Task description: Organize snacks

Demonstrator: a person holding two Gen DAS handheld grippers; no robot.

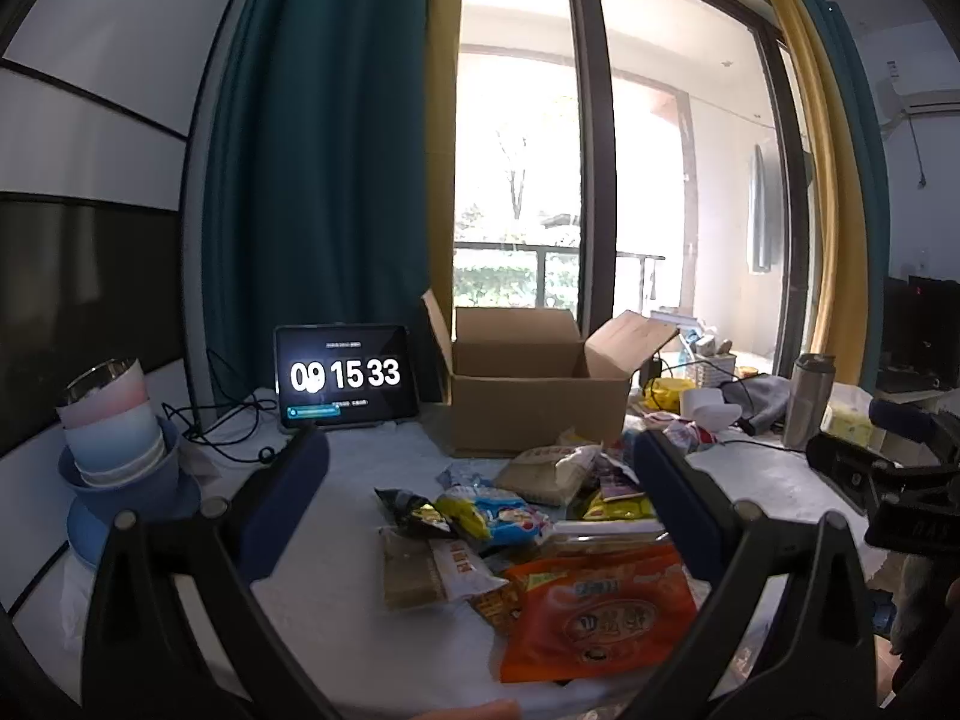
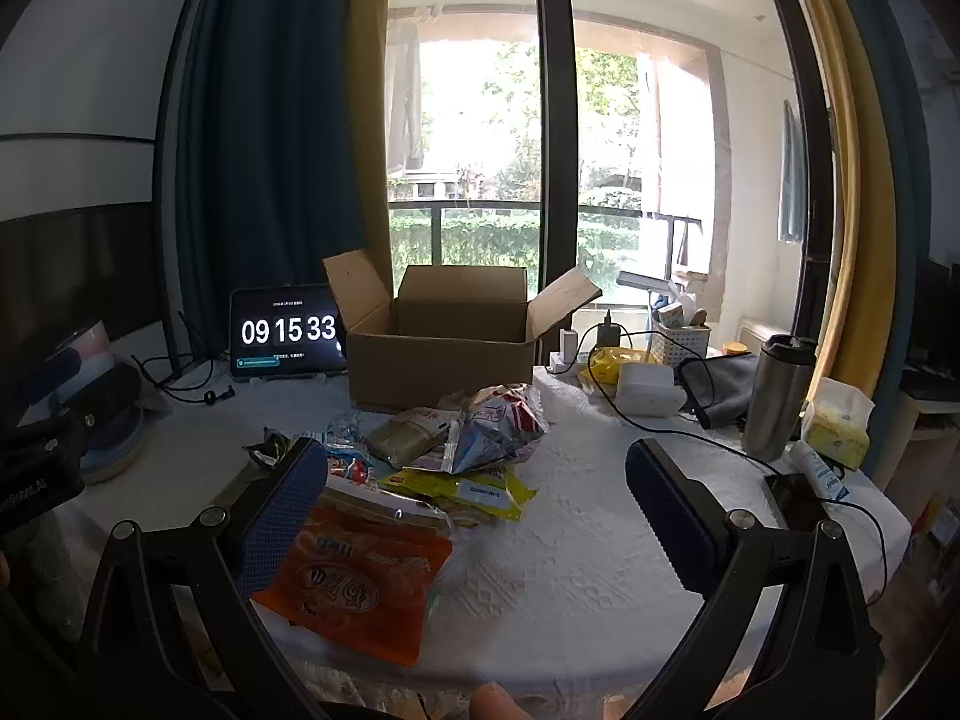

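Left gripper [image 1: 480, 492] wide, empty | right gripper [image 2: 477, 489] likewise (over snack packets [image 2: 420, 468]) | box [image 2: 444, 360] behind

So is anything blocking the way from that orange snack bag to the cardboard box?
Yes: the other snack packets lie heaped between the orange bag and the open cardboard box. Lifted over them, nothing visible blocks it.

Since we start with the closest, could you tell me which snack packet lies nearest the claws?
The large orange packet, at the pile's front edge; every other snack lies behind it.
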